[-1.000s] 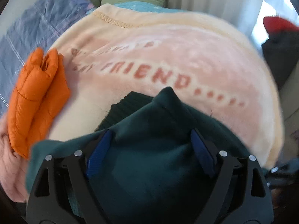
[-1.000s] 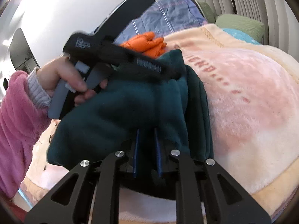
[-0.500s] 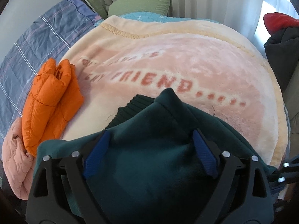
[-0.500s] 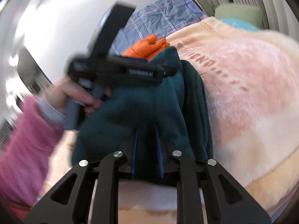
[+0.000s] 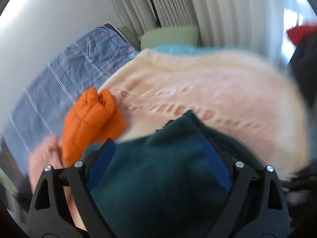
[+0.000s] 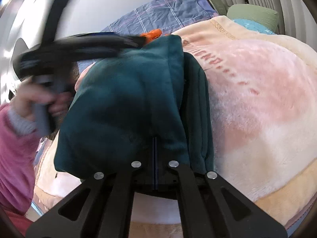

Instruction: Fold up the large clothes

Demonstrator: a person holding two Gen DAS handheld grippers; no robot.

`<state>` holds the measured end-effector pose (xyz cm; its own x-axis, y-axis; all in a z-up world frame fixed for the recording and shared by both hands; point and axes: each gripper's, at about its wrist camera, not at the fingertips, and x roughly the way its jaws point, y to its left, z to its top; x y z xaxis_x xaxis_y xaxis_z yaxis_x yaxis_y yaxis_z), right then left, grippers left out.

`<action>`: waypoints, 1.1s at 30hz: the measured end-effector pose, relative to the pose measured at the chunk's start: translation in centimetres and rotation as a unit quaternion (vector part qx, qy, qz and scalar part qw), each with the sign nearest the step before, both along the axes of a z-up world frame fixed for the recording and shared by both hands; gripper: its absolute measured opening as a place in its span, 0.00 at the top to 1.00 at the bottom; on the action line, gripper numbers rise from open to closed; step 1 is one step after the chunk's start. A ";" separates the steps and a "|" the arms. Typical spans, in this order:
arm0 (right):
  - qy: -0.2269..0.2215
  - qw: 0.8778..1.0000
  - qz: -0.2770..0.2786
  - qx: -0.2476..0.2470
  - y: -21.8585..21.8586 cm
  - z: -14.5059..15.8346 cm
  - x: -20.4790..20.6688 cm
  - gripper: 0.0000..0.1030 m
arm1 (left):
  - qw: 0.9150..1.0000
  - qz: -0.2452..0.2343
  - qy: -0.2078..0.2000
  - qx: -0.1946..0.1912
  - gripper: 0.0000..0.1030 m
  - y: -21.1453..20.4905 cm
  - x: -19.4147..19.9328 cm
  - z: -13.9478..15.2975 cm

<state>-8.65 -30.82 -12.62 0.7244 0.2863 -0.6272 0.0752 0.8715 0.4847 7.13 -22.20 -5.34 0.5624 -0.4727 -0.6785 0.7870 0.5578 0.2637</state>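
Right gripper (image 6: 155, 148) pinches fleece (image 6: 126, 103) hem; left gripper (image 5: 158, 164), spread, at 10 o'clock. Thin bite may slip, collapsing fold.

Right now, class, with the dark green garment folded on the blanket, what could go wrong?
1. The right gripper is shut at the dark green garment edge; lifting may undo the fold.
2. The left gripper stands open around the garment, so a sweep could drag it.
3. The orange puffer jacket lies close and might get knocked.
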 end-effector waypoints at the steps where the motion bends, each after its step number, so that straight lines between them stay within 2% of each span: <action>1: -0.001 1.000 -0.002 0.015 -0.2 -0.2 0.0 1.00 | 1.000 0.006 0.007 -0.017 0.10 1.6 -0.5 0.7; 4: -0.007 1.000 -0.003 0.023 -0.2 -0.5 -0.4 1.00 | 0.999 0.033 0.011 -0.040 0.06 7.3 -2.8 1.0; 8: -0.008 1.000 -0.003 0.023 -0.1 -0.5 -0.4 1.00 | 0.996 0.061 0.033 -0.048 0.06 14.8 -7.5 -1.3; 11: -0.006 1.000 -0.004 0.021 0.0 -0.3 -0.3 1.00 | 0.995 0.069 0.052 -0.048 0.03 17.7 -10.7 -2.9; 13: -0.006 1.000 -0.007 0.019 0.0 -0.3 -0.3 1.00 | 0.994 0.082 0.068 -0.037 0.03 17.9 -11.8 -4.6; 16: -0.007 1.000 -0.012 0.012 0.2 -0.2 -0.3 1.00 | 0.993 0.096 0.072 -0.025 0.03 16.7 -12.6 -6.9; 21: -0.009 1.000 -0.017 0.012 0.3 -0.1 -0.5 1.00 | 0.987 0.144 0.069 -0.021 0.03 14.4 -11.2 -9.8; 24: -0.009 1.000 -0.018 0.016 0.1 -0.2 -0.5 1.00 | 0.985 0.156 0.070 -0.027 0.03 13.4 -11.0 -10.5; 28: -0.011 1.000 -0.015 0.019 -0.2 -0.3 -0.4 1.00 | 0.983 0.184 0.027 0.014 0.04 12.0 -10.8 -11.4; 33: -0.009 0.998 -0.018 0.054 -0.9 -0.6 -0.4 1.00 | 0.973 0.228 0.019 0.023 0.04 14.7 -10.0 -11.4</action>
